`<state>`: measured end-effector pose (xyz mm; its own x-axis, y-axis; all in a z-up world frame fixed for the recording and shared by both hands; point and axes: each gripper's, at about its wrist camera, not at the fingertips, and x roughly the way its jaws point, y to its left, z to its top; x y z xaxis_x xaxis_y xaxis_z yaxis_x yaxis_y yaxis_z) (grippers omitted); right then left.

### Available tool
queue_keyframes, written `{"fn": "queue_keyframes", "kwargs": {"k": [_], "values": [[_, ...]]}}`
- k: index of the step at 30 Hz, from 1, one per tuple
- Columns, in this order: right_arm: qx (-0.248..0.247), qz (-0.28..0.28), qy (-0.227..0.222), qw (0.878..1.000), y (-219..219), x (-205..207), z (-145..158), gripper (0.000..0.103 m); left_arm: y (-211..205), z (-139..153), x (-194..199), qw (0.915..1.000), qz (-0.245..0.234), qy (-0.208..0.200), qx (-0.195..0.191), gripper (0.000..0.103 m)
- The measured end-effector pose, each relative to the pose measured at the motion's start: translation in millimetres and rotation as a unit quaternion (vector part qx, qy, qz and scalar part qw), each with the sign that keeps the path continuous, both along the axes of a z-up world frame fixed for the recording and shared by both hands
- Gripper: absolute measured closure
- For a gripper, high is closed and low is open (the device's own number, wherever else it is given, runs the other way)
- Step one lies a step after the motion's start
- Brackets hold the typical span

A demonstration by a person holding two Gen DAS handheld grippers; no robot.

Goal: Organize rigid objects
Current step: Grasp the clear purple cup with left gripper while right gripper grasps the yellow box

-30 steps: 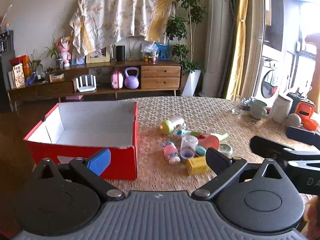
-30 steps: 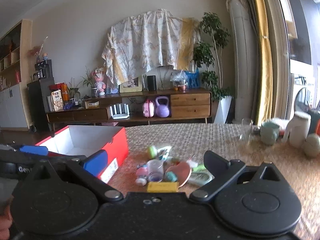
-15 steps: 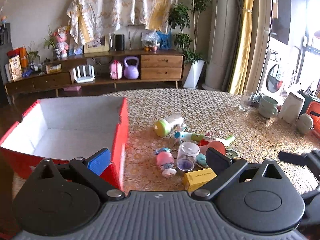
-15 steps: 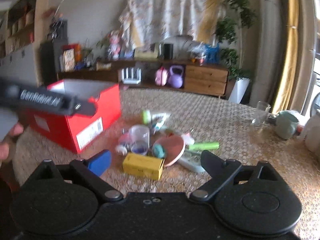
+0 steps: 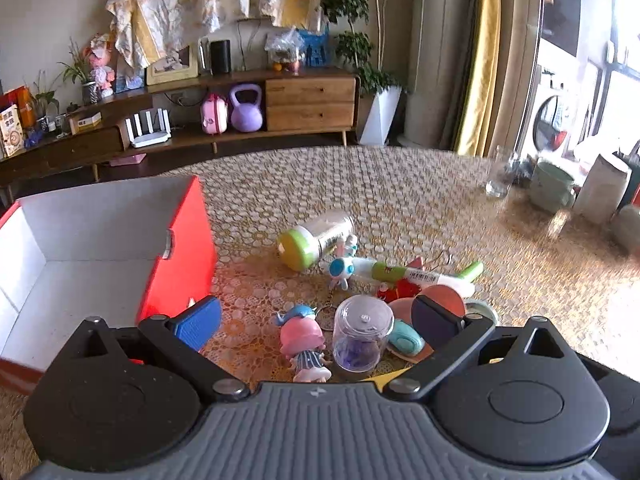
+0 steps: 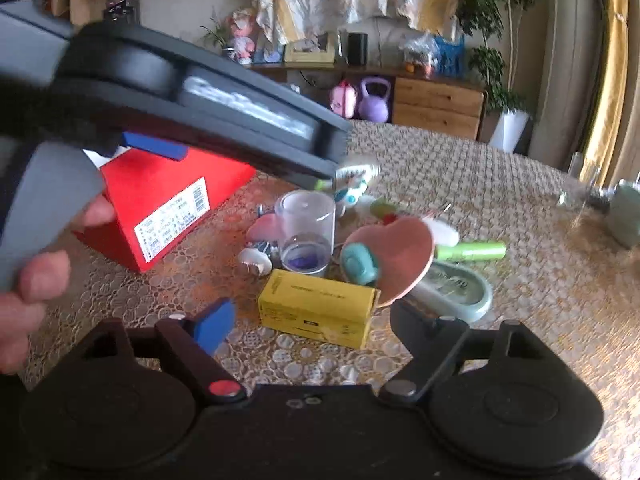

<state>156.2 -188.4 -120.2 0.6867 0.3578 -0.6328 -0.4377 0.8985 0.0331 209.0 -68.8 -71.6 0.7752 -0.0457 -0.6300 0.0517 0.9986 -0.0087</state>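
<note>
A heap of small objects lies on the table: a pink-hatted figurine point(image 5: 305, 346), a clear plastic jar point(image 5: 362, 336), a green-capped bottle point(image 5: 316, 239), a white and green pen point(image 5: 404, 273), a pink heart-shaped disc point(image 6: 396, 256) and a yellow box point(image 6: 318, 307). An open red box point(image 5: 176, 248) stands to the left. My left gripper point(image 5: 316, 320) is open, hovering over the figurine and jar. My right gripper point(image 6: 316, 322) is open, just in front of the yellow box. The left gripper crosses the right wrist view point(image 6: 192, 104), held by a hand.
A glass point(image 5: 500, 176), a green mug point(image 5: 552, 188) and white containers point(image 5: 604, 188) stand at the table's far right. A patterned cloth point(image 5: 400, 184) covers the table. A wooden sideboard point(image 5: 240, 108) stands beyond it.
Both grippers have moved forward and down toward the heap. The left gripper now fills the upper left of the right wrist view. Both stayed open.
</note>
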Motion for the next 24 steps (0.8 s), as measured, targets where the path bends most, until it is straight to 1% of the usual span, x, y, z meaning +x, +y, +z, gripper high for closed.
{"fn": "queue_keyframes", "kwargs": {"k": [3, 8, 10, 12, 14, 16, 17, 19, 20, 22, 24], "values": [[-0.010, -0.023, -0.001, 1.000, 7, 5, -5, 0.017, -2, -9, 10, 0.9999, -0.002, 0.012, 0.008, 0.001], [-0.016, -0.038, 0.010, 0.999, 14, 12, -14, 0.017, -5, -20, 20, 0.9995, -0.016, 0.029, -0.005, 0.002], [-0.026, -0.042, 0.008, 0.999, 17, 12, -16, 0.021, -8, -22, 23, 0.9994, -0.020, 0.029, -0.002, 0.002], [-0.029, -0.047, 0.009, 0.998, 19, 14, -20, 0.021, -12, -24, 25, 0.9992, -0.030, 0.027, 0.006, 0.002], [-0.030, -0.056, 0.012, 0.998, 18, 16, -22, 0.022, -13, -28, 27, 0.9989, -0.037, 0.027, 0.010, 0.006], [-0.036, -0.060, 0.011, 0.997, 18, 18, -24, 0.022, -14, -30, 29, 0.9986, -0.040, 0.032, 0.012, 0.016], [-0.036, -0.060, 0.011, 0.997, 19, 19, -24, 0.022, -15, -32, 30, 0.9985, -0.042, 0.033, 0.014, 0.019], [-0.041, -0.059, 0.011, 0.997, 19, 19, -26, 0.026, -15, -35, 29, 0.9981, -0.048, 0.035, 0.016, 0.030], [-0.043, -0.060, 0.009, 0.997, 20, 20, -27, 0.026, -15, -36, 29, 0.9979, -0.051, 0.036, 0.017, 0.032], [-0.044, -0.061, 0.006, 0.997, 18, 20, -28, 0.029, -14, -37, 28, 0.9976, -0.056, 0.038, 0.012, 0.042], [-0.044, -0.062, 0.006, 0.997, 20, 21, -28, 0.031, -14, -38, 28, 0.9974, -0.060, 0.037, 0.011, 0.048]]}}
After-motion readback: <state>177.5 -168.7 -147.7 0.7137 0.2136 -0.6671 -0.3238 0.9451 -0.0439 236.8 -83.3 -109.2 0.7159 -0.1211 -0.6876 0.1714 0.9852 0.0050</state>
